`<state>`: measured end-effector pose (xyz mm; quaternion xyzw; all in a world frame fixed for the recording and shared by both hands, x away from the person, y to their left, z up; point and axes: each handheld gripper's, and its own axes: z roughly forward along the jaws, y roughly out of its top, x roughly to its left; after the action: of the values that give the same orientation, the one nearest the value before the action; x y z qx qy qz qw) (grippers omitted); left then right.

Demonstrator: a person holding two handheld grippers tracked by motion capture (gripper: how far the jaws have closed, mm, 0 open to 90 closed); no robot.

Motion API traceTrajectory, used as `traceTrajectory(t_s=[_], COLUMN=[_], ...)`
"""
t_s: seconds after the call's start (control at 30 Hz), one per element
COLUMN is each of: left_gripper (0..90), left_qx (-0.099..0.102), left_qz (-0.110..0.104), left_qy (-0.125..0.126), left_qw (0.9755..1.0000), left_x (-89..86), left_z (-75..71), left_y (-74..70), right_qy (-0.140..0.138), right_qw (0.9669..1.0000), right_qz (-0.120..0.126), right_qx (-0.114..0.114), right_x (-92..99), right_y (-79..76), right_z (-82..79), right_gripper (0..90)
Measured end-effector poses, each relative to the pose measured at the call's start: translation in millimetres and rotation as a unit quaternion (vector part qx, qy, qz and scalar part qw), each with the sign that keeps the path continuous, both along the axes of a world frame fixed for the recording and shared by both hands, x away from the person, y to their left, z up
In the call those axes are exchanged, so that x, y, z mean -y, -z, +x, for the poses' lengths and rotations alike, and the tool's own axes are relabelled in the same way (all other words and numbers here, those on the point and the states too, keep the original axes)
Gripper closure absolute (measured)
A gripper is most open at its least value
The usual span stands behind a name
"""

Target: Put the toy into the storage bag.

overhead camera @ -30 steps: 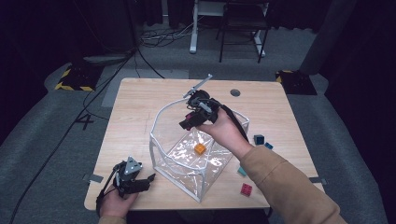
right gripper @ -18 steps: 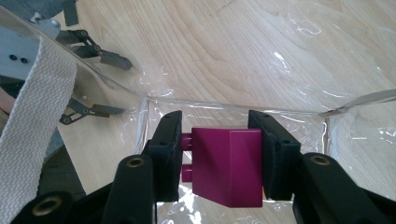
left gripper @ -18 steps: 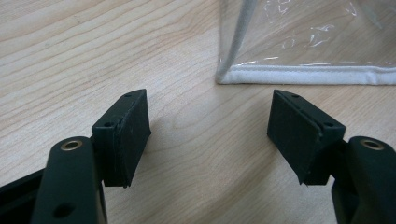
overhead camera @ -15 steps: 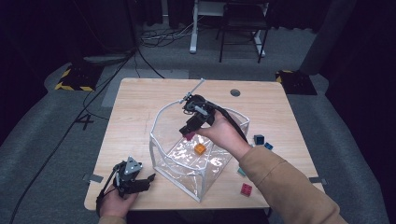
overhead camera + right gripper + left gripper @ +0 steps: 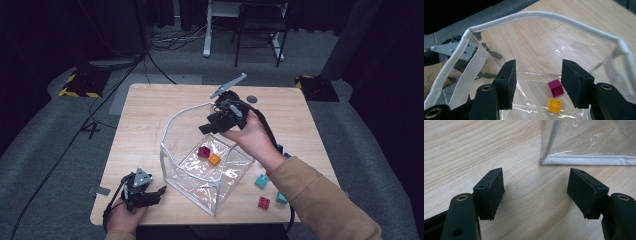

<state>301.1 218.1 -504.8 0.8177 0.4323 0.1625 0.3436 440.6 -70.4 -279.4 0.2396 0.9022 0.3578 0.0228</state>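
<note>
On the light wooden table [image 5: 150,115], a clear plastic bag with white fabric trim [image 5: 175,125] is standing open, a magenta toy brick [image 5: 203,152] and an orange toy brick [image 5: 214,160] lying touching inside. The right gripper [image 5: 206,128] is hovering above them, its empty jaws having just been opening. The left gripper [image 5: 159,192] is resting beside the bag, jaws apart.

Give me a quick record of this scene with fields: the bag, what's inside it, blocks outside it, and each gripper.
bag: clear bag with white trim, open, on the table
inside: magenta block and orange block
outside: teal block, red block by the bag's right side
right gripper: above the bag, jaws just opened, nothing between them
left gripper: open, empty, on the table beside the bag
</note>
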Motion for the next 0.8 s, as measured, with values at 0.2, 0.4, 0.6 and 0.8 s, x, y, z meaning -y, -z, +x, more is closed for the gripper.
traceTrajectory(t_s=[0.2, 0.4, 0.6, 0.8], left_gripper=[30.1, 30.0, 30.1, 30.1], left_qx=[-0.001, -0.001, 0.000, 0.000], left_qz=[0.000, -0.001, -0.001, 0.001], left_qy=[-0.001, -0.003, -0.003, -0.004], left_qw=[1.0000, 1.0000, 1.0000, 1.0000], left_x=[0.2, 0.0, -0.1, -0.5], left_z=[0.5, 1.0, 1.0, 0.6], left_y=[-0.1, 0.0, 0.0, -0.2], right_qy=[0.029, 0.064, 0.108, 0.142], right_qw=[0.9989, 0.9958, 0.9906, 0.9859], right_qz=[0.032, 0.056, 0.071, 0.069], right_qx=[0.017, 0.034, 0.045, 0.056], right_x=[34.3, 76.7, 121.8, 151.2], right_y=[-16.2, -29.2, -34.9, -36.9], right_z=[-2.3, -1.4, 4.7, 12.1], right_gripper=[46.4, 46.3, 45.9, 45.1])
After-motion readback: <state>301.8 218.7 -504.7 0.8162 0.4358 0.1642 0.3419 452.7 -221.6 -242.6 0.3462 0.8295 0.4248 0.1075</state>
